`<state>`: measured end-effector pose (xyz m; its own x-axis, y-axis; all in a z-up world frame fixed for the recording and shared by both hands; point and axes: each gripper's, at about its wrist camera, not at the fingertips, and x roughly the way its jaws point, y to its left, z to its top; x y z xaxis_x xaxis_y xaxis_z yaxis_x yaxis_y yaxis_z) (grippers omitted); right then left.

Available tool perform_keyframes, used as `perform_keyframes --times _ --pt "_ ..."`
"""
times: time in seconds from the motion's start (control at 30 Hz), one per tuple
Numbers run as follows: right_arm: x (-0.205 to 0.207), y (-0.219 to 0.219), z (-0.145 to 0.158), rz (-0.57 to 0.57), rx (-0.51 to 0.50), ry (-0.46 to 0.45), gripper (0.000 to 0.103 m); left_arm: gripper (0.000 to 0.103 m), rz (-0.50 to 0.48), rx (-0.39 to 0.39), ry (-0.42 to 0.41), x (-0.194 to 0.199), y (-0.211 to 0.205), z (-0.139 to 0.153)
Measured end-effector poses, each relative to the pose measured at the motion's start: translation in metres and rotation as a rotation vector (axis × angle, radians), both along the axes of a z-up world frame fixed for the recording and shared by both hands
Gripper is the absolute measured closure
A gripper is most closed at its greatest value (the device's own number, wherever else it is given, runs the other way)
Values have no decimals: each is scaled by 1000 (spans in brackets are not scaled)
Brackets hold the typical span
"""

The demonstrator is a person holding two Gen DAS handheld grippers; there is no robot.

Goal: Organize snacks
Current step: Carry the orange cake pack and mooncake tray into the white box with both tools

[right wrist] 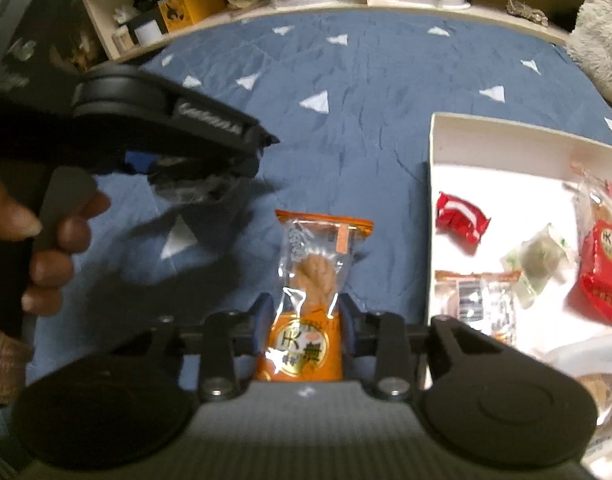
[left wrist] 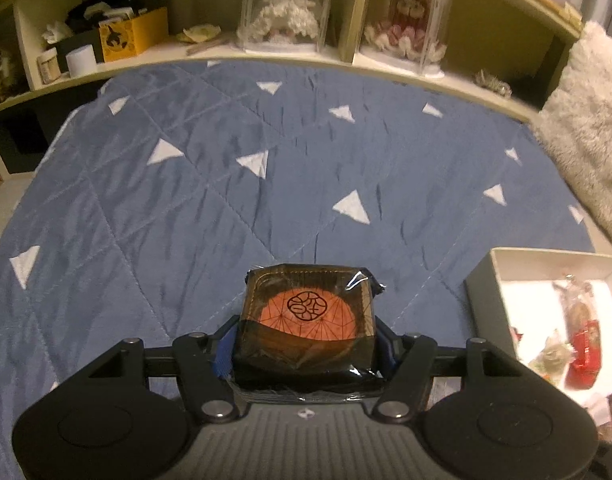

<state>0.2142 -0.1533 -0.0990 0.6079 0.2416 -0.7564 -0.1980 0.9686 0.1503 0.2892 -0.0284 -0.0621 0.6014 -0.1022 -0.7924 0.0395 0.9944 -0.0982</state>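
- The left hand-held gripper [left wrist: 306,344] pinches a dark square snack box [left wrist: 308,316], raised above the blue quilted bed [left wrist: 226,200].
- The right hand-held gripper [right wrist: 304,320] pinches an orange snack packet [right wrist: 312,292] beside the white box [right wrist: 506,144] of snacks.

A bed with a blue quilted cover [left wrist: 186,208] carries a white box [right wrist: 486,136] and a fluffy blanket [left wrist: 586,128].
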Motion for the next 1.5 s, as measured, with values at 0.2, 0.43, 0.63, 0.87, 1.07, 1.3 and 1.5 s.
perform_keyframes --times 0.2,0.43,0.63,0.87,1.07,1.3,1.5 --pt "-3 -16 22 -6 6 -86 64 38 -1 -10 -44 -18 -2 20" --pt "-2 -48 47 -62 -8 -173 64 38 -23 -40 -84 -31 -11 38" --pt "-12 -80 70 -103 4 -242 64 38 -72 -68 -124 -39 -30 52" --pt "-17 -127 84 -205 14 -270 64 38 -141 -75 -147 -44 -63 63" --pt "-29 -179 88 -292 26 -276 64 37 -213 -64 -149 -36 -109 65" --pt "-32 -226 79 -381 42 -257 64 37 -272 -88 -95 -21 -165 46" --pt "-28 -254 64 -448 60 -210 64 37 -326 -65 -44 -6 -208 18"
